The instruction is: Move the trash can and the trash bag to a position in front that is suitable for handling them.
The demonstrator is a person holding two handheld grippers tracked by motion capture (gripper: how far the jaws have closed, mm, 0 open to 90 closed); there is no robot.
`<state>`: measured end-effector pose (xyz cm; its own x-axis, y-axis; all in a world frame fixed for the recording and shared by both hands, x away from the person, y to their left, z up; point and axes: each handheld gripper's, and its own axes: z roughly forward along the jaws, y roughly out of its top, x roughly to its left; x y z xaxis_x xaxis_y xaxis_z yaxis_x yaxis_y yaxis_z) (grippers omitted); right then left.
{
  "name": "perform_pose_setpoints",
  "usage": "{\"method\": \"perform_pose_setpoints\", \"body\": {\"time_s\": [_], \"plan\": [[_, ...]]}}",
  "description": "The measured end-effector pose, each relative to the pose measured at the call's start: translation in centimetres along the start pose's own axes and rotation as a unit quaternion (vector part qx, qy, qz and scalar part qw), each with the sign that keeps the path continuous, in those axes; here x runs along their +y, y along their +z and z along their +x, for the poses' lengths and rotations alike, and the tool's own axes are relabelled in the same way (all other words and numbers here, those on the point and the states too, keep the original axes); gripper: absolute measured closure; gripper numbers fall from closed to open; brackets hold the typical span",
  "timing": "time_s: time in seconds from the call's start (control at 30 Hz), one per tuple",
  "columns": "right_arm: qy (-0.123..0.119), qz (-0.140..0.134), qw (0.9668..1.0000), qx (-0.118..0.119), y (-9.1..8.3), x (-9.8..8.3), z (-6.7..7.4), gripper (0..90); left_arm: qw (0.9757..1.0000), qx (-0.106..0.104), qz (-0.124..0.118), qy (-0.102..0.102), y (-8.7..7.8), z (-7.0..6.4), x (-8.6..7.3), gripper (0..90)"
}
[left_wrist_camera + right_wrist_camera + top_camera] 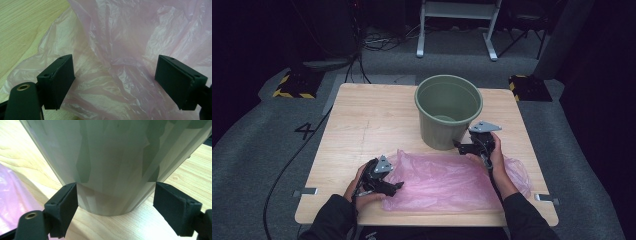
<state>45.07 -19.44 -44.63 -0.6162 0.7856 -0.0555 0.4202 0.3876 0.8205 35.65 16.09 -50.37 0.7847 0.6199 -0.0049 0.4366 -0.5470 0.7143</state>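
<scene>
Left tool (pixel 399 185) wide over bag (pixel 447 182), right tool (pixel 457 145) wide at bin (pixel 448 111) base; pinch one bag layer cleanly, steady bin before lining it.

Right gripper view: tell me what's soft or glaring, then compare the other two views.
Right gripper view: green bucket looms close, washed pale by glare, slightly soft. Left gripper view: pink plastic bag shows shiny creases, fingers sharp. High view: evenly lit table, dark surroundings.
</scene>
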Motion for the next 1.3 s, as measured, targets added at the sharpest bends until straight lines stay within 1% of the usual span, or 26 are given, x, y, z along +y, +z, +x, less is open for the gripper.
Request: {"method": "perform_pose_setpoints", "body": {"time_s": [0.07, 0.1, 0.23, 0.37, 0.4, 0.43, 0.47, 0.57, 0.6, 0.77, 0.9, 0.97, 1.0, 1.03, 1.1, 1.13, 1.17, 1.2, 1.27, 1.3], "plan": [[0.002, 0.001, 1.0000, 0.000, 0.2, 0.2, 0.0, 21.2, 1.0000, 0.000, 0.000, 0.000, 0.0, 0.0, 0.0, 15.6], [0.003, -0.004, 1.0000, -0.002, 0.5, 0.3, -0.1, 23.8, 1.0000, 0.000, 0.000, 0.000, 0.0, 0.0, 0.0, 15.6], [0.002, 0.003, 1.0000, -0.002, 1.3, 0.2, -0.2, 23.0, 1.0000, 0.000, 0.000, 0.000, 0.0, 0.0, 0.0, 15.6], [0.015, 0.002, 0.9999, -0.002, 1.6, 0.5, -0.6, 22.9, 1.0000, 0.000, 0.000, 0.000, 0.0, 0.0, 0.0, 15.5], [0.015, 0.002, 0.9999, -0.002, 1.6, 0.5, -0.6, 22.9, 1.0000, 0.000, 0.000, 0.000, 0.0, 0.0, 0.0, 15.5], [0.015, -0.010, 0.9998, 0.002, 1.5, 0.8, -0.6, 22.3, 1.0000, 0.000, 0.000, 0.000, 0.0, 0.0, 0.0, 15.5], [0.015, -0.010, 0.9998, 0.002, 1.5, 0.8, -0.6, 22.3, 1.0000, 0.000, 0.000, 0.000, 0.0, 0.0, 0.0, 15.5], [0.008, -0.006, 0.9999, -0.004, 1.7, 1.3, -0.5, 22.5, 1.0000, 0.000, 0.000, 0.000, 0.0, 0.0, 0.0, 15.3], [0.012, -0.003, 0.9999, -0.005, 1.9, 1.4, -0.4, 22.6, 1.0000, 0.000, 0.000, 0.000, 0.0, 0.0, 0.0, 15.3], [0.015, -0.001, 0.9999, -0.005, 2.5, 1.4, -0.2, 23.0, 1.0000, 0.000, 0.000, 0.000, 0.0, 0.0, 0.0, 15.3], [0.009, 0.005, 0.9999, -0.008, 2.8, 1.5, -0.1, 23.2, 1.0000, 0.000, 0.000, 0.000, 0.0, 0.0, 0.0, 15.3], [0.015, 0.002, 0.9999, -0.004, 2.5, 1.4, -0.2, 25.0, 1.0000, 0.000, 0.000, 0.000, 0.0, 0.0, 0.0, 15.3], [0.014, 0.001, 0.9999, 0.001, 2.3, 1.4, -0.2, 24.9, 1.0000, 0.000, 0.000, 0.000, 0.0, 0.0, 0.0, 15.3], [0.007, -0.002, 1.0000, 0.002, 1.8, 1.4, 0.0, 24.8, 1.0000, 0.000, 0.000, 0.000, 0.0, 0.0, 0.0, 15.3], [0.007, -0.003, 1.0000, 0.005, 1.5, 1.3, 0.0, 24.8, 1.0000, 0.000, 0.000, 0.000, 0.0, 0.0, 0.0, 15.3], [0.006, -0.006, 0.9998, 0.015, 1.0, 1.3, 0.1, 24.9, 1.0000, 0.000, 0.000, 0.000, 0.0, 0.0, 0.0, 15.3], [0.001, -0.008, 0.9999, 0.015, 0.5, 1.2, 0.3, 24.9, 1.0000, 0.000, 0.000, 0.000, 0.0, 0.0, 0.0, 15.3], [-0.006, -0.014, 0.9995, 0.027, -0.7, 0.9, 0.7, 25.1, 1.0000, 0.001, 0.000, 0.000, 0.0, 0.0, 0.0, 15.3], [-0.013, -0.016, 0.9992, 0.034, -1.7, 0.6, 1.0, 25.1, 1.0000, 0.001, 0.000, -0.001, 0.0, 0.0, 0.0, 15.3], [-0.013, -0.016, 0.9992, 0.034, -1.7, 0.6, 1.0, 25.1, 1.0000, 0.001, 0.000, -0.001, 0.0, 0.0, 0.0, 15.3]]}}
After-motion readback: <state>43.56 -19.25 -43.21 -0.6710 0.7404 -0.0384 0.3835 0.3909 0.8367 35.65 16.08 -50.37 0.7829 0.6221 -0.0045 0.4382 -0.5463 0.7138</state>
